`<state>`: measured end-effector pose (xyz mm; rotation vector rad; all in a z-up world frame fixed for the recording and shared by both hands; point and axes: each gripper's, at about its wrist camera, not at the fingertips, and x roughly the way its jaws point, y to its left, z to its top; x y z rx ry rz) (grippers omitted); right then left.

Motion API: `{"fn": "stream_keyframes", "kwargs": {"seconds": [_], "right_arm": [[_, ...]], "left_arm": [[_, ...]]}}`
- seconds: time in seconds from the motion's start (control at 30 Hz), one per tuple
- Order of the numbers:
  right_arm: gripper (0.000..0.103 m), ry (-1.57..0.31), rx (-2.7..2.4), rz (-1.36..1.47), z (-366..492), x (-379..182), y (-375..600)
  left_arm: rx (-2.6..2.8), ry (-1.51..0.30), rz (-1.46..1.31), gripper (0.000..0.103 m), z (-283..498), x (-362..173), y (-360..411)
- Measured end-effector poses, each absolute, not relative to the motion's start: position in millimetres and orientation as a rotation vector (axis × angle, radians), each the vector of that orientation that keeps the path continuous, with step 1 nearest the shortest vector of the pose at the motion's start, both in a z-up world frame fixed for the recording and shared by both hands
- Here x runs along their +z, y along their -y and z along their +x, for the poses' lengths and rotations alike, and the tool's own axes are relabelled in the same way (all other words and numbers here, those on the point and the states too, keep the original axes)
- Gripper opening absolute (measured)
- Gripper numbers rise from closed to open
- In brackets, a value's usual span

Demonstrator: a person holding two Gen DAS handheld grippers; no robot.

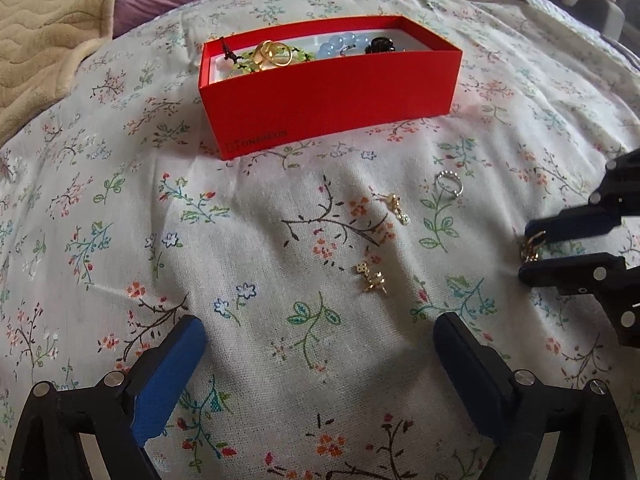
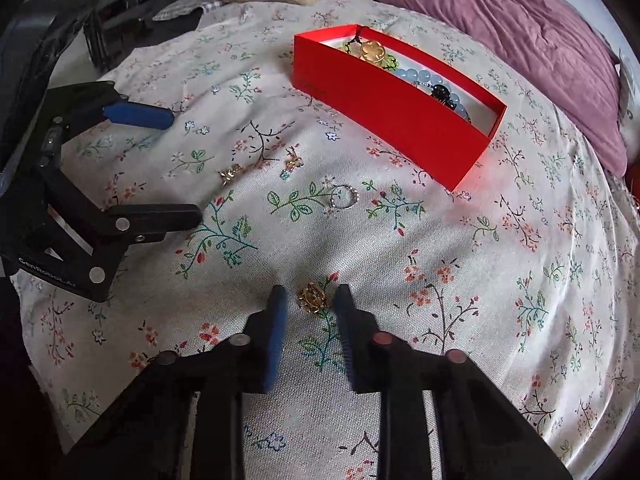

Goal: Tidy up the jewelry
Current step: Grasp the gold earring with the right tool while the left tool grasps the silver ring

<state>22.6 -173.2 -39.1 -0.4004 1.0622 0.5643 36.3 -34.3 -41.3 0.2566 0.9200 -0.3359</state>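
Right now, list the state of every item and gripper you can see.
Red box, lidless, jewelry inside.
Silver ring, loose on the bedspread.
Dangly gold earring, loose on the bedspread.
Gold stud cluster, loose on the bedspread.
Gold charm, on the bedspread, ungripped.
Left gripper, open, empty.
Right gripper, open, straddling the charm.

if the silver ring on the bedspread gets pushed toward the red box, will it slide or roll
The silver ring lies flat on the soft flowered bedspread, so it would probably drag and snag in the weave rather than roll. It looks thin and light, so a nudge might flip it. The beaded edge may catch on the wrinkles near the red box.
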Motion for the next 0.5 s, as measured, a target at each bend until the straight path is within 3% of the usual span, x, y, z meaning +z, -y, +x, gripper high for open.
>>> {"fn": "stream_keyframes", "kwargs": {"seconds": [0.23,0.33,0.4,0.5], "right_arm": [[0.014,-1.060,0.516,-0.369,26,-32,187],[0.014,-1.056,0.474,-0.337,30,-28,200],[0.014,-1.057,0.455,-0.310,32,-25,210],[0.014,-1.062,0.428,-0.277,35,-22,223]], "left_arm": [[-0.406,-0.907,0.212,0.081,41,-29,55],[-0.463,-0.911,0.218,0.071,40,-27,72],[-0.498,-0.926,0.207,0.054,41,-28,82],[-0.540,-0.949,0.186,0.047,42,-30,94]]}}
